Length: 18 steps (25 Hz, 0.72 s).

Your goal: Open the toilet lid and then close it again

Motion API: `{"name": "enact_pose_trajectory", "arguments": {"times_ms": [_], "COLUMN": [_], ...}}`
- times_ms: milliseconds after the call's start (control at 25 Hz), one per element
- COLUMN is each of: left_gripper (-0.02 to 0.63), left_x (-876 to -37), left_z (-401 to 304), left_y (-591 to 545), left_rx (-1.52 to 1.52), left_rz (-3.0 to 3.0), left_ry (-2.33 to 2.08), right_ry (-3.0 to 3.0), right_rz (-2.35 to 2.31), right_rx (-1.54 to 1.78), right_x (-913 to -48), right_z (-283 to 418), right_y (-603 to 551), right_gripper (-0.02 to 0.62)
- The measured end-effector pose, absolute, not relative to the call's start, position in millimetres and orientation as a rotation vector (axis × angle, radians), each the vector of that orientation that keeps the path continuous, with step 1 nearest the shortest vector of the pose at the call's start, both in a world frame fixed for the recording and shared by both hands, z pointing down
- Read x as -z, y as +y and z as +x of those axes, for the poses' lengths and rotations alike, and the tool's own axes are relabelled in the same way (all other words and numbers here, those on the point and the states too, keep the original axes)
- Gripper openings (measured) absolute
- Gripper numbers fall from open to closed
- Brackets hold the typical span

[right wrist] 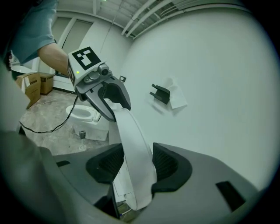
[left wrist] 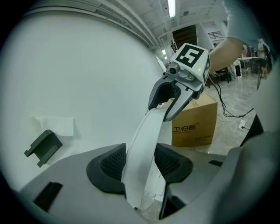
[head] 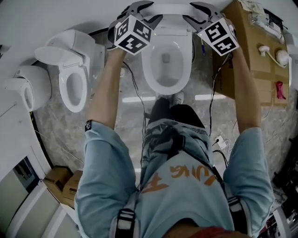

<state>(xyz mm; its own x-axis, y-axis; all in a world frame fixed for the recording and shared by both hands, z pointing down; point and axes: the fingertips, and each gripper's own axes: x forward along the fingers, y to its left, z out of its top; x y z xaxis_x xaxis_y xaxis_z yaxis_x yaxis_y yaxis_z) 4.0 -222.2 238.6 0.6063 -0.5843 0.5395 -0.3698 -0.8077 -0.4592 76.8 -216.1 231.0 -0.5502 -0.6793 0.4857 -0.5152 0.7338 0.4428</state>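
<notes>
The white toilet (head: 166, 69) stands against the wall at the top middle of the head view, its seat down on the bowl. Its lid (head: 170, 8) is raised, nearly upright. My left gripper (head: 148, 13) clamps the lid's left edge and my right gripper (head: 198, 14) clamps its right edge. In the left gripper view the lid rim (left wrist: 142, 144) runs up between my own pads, which press on it, with the right gripper (left wrist: 175, 94) biting farther along. The right gripper view mirrors this: the lid (right wrist: 133, 148) fills my jaws and the left gripper (right wrist: 107, 94) grips beyond.
Two more white toilets (head: 72, 81) (head: 25, 88) stand to the left. A large cardboard box (head: 244, 51) stands right of the toilet, with cables and a power strip (head: 219, 142) on the floor. Small boxes (head: 65, 181) lie at the lower left. A black bracket (right wrist: 159, 93) hangs on the wall.
</notes>
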Motion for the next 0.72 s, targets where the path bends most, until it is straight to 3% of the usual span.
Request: {"name": "enact_pose_trajectory", "arguments": {"times_ms": [720], "left_gripper": [0.227], "left_x": [-307], "left_z": [-10], "left_y": [-74], "left_rx": [1.169], "left_rz": [-2.530], "left_ry": [0.601], "right_ry": [-2.284], "right_rz": [0.589], "right_rx": [0.351], "right_x": [-299], "right_z": [65], "right_y": [-64], "right_gripper": [0.213]}}
